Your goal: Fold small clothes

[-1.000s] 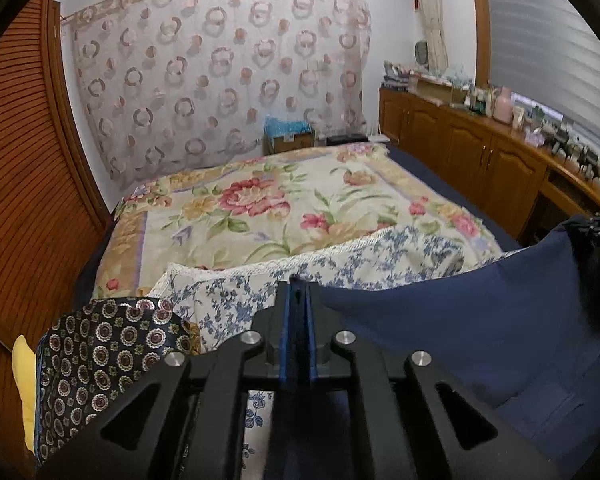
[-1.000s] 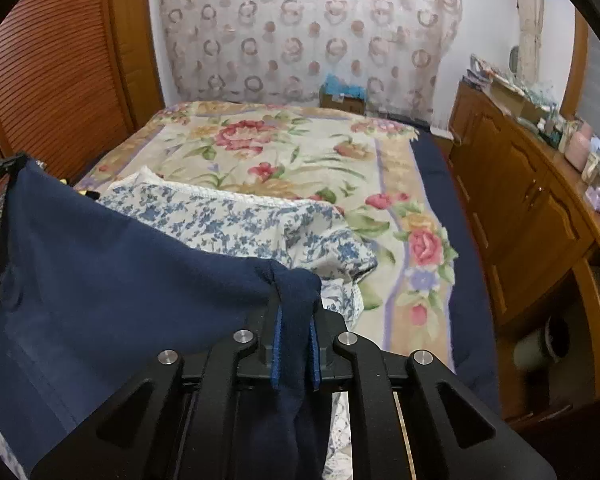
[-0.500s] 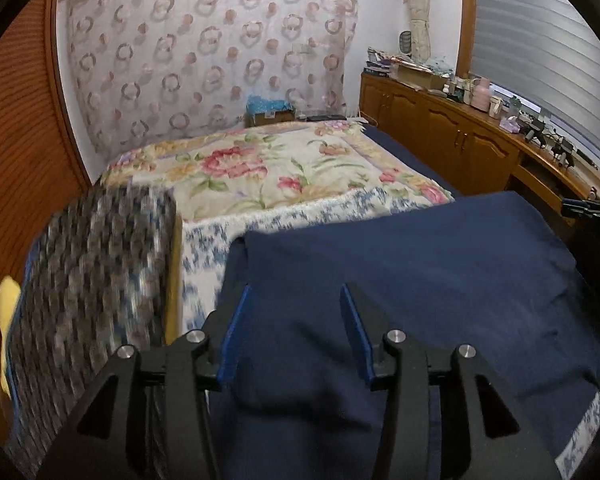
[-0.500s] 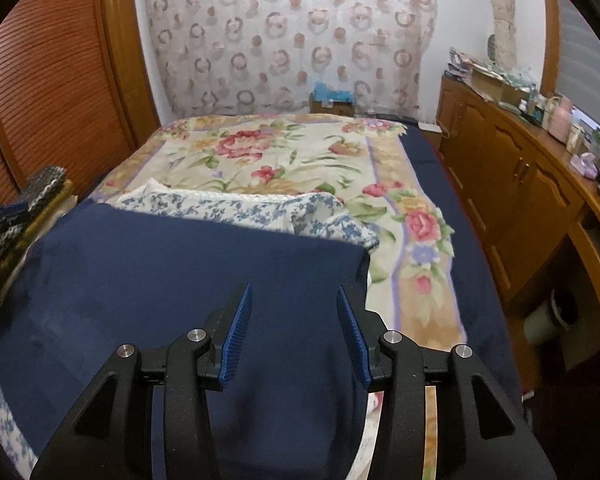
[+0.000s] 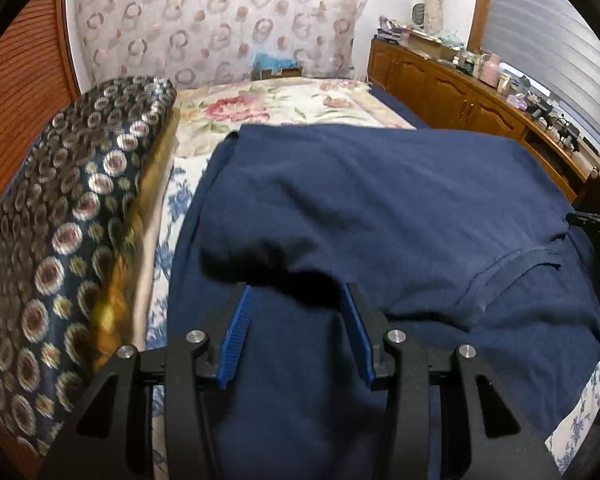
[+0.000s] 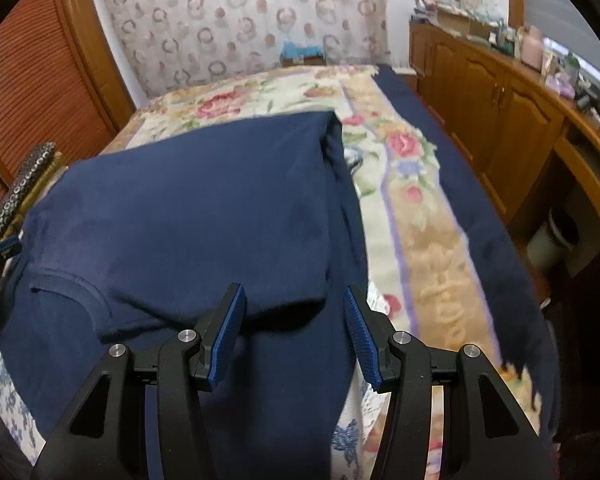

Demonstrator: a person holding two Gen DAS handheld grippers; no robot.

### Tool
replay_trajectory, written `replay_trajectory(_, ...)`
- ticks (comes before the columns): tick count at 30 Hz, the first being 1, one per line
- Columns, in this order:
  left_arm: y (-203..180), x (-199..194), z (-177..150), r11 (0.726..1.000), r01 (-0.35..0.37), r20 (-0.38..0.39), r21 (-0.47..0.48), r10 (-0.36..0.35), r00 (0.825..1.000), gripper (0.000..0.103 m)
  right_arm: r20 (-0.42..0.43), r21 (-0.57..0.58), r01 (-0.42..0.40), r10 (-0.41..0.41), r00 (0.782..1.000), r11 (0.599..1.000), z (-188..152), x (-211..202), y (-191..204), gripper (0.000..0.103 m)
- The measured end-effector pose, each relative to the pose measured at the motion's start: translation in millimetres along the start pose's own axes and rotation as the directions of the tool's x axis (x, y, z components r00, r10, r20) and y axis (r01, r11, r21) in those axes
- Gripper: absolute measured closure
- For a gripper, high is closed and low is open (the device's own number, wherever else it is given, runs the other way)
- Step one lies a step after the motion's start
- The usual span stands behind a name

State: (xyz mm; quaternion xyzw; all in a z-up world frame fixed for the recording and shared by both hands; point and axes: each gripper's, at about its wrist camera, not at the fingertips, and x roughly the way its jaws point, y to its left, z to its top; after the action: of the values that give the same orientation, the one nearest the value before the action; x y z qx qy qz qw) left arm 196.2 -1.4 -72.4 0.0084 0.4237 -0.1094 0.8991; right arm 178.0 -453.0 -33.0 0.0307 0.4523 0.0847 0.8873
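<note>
A second ago both grippers pinched the navy shirt (image 5: 380, 208); now the left gripper (image 5: 296, 320) and right gripper (image 6: 292, 320) have just spread their jaws, empty, above the shirt lying folded on the bed (image 6: 432, 240).

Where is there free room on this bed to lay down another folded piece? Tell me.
The flowered bedspread beyond the navy shirt, toward the curtain, lies bare, as does the strip along the shirt's right edge toward the cabinets. The left side is crowded: a patterned folded stack sits right against the shirt.
</note>
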Motion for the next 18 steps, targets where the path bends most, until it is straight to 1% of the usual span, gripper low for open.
replay_trajectory(4,0,8,-2,1.000,-0.017,-0.023,-0.023,0.016,1.000,0.058,0.024,0.002,-0.031,0.031,0.999,1.000,6,1,2,0.051)
replay_trajectory(7,2,11,-1,0.999,-0.032,-0.021,-0.043,0.031,0.999,0.058,0.041,-0.024,-0.026,0.027,0.999,0.999,10,4,9,0.051)
replay_trajectory(11,9,12,4,0.995,-0.010,-0.008,-0.094,0.010,1.000,0.058,0.033,-0.051,-0.018,0.019,0.999,0.999,8,12,15,0.051)
replay_trajectory(14,11,15,8,0.994,-0.010,0.005,-0.105,0.011,1.000,0.058,0.035,-0.061,-0.014,0.017,0.999,0.998,6,14,17,0.051)
replay_trajectory(18,13,19,13,0.989,0.032,0.016,-0.145,-0.030,0.999,0.058,0.038,-0.064,-0.009,0.012,0.999,0.998,5,14,17,0.052)
